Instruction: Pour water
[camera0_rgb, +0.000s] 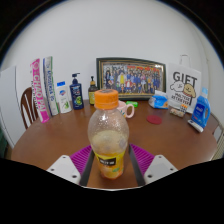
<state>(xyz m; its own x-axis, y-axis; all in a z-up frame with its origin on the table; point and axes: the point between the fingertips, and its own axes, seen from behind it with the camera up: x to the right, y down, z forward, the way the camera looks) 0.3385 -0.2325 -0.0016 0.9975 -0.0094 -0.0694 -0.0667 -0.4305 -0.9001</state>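
Holding the bottle (108, 135) upright, gripper (109, 160) level above the table (60, 135).

1. A round brown wooden surface (60, 140) carries everything, set against a white wall.
2. Along its far edge, at one end, stand tall tubes (42, 88), a small white bottle (63, 98) and a dark pump bottle (77, 92).
3. At the middle back stands a framed group photo (131, 77), with a small amber bottle (93, 92) beside it.
4. Towards the other end stand a white card reading "GIFT" (183, 88), a pink cup (155, 116) and a blue bottle (200, 108).
5. A white mug (125, 108) stands near the middle.
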